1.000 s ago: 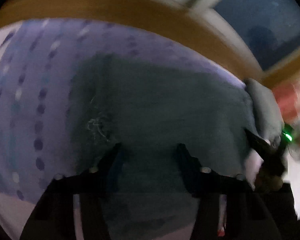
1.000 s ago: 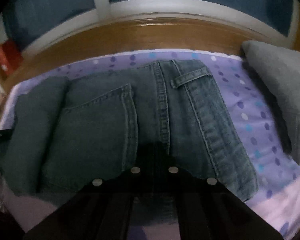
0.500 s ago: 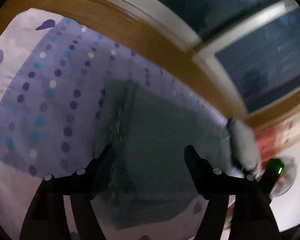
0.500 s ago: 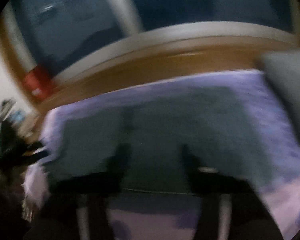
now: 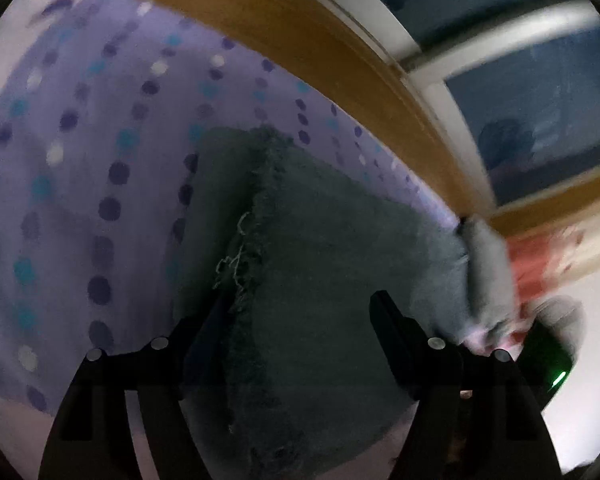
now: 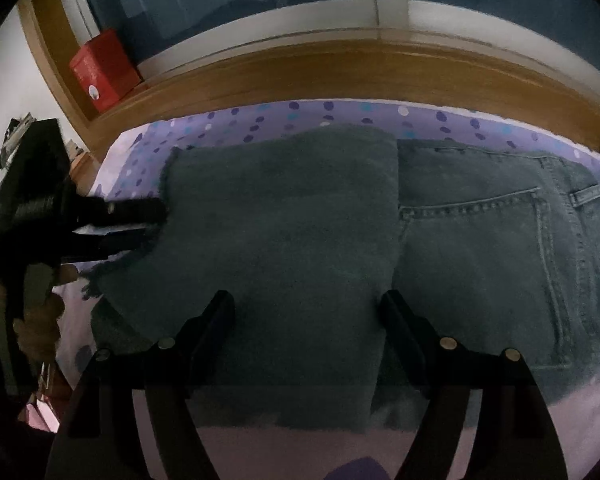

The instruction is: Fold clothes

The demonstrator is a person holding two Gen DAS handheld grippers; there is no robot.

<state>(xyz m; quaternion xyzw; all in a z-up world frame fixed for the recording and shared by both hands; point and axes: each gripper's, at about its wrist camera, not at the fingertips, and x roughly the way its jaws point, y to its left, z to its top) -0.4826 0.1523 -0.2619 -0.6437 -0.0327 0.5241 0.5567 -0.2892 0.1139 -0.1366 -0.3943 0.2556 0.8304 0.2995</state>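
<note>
The jeans (image 6: 480, 256) lie flat on the bed (image 6: 340, 118), which has a purple sheet with dots. The legs are folded over the top part, so the back pocket shows just beside the fold. The frayed leg ends (image 5: 256, 240) point away from the pocket. The right gripper (image 6: 306, 308) is above the near edge of the jeans with its jaws wide apart and nothing in them. The left gripper (image 5: 298, 308) is by the frayed ends, its jaws also wide apart and gripping nothing. Behind the jeans is a wooden ledge (image 6: 340, 68) with a red box (image 6: 100, 70).
</note>
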